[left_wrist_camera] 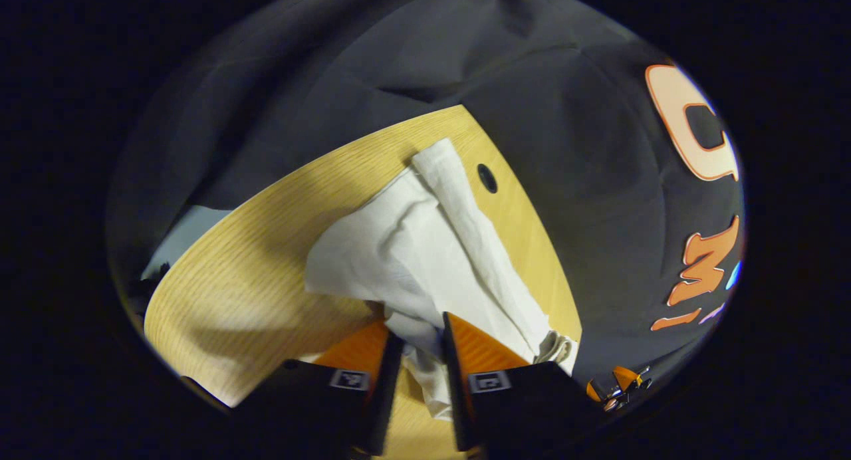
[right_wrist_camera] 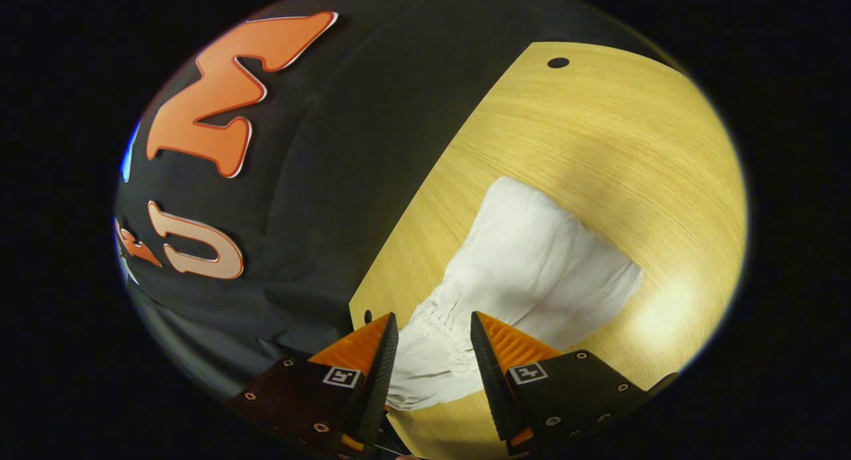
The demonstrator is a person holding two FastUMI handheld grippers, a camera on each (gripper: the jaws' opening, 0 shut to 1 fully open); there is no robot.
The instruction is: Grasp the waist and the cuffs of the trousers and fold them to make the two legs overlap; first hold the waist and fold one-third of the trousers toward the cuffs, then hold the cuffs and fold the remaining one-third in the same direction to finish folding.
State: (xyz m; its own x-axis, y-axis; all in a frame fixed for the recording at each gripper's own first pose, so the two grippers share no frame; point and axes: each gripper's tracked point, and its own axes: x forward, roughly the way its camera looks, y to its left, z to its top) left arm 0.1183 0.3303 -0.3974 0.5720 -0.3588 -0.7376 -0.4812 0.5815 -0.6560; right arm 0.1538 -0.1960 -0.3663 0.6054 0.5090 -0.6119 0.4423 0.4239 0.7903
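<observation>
Trousers (left_wrist_camera: 425, 247) of white cloth lie on the wooden table (left_wrist_camera: 252, 274), near the edge that meets the black cloth wall (left_wrist_camera: 578, 147). In the left gripper view one narrow part of the cloth runs far toward a small round hole (left_wrist_camera: 487, 178) in the table top, and a wider part spreads to the left of it. The left gripper (left_wrist_camera: 423, 344) has a bunch of this cloth between its two fingers; the cloth fills the gap, so the gripper seems clenched on the trousers. Farther right, at the table edge, a small part of the other gripper is seen. In the right gripper view the right gripper (right_wrist_camera: 433, 344) stands over the gathered waist (right_wrist_camera: 432, 340); whether its fingers press the cloth I cannot tell. Beyond it the trousers widen and lie flat on the table.
</observation>
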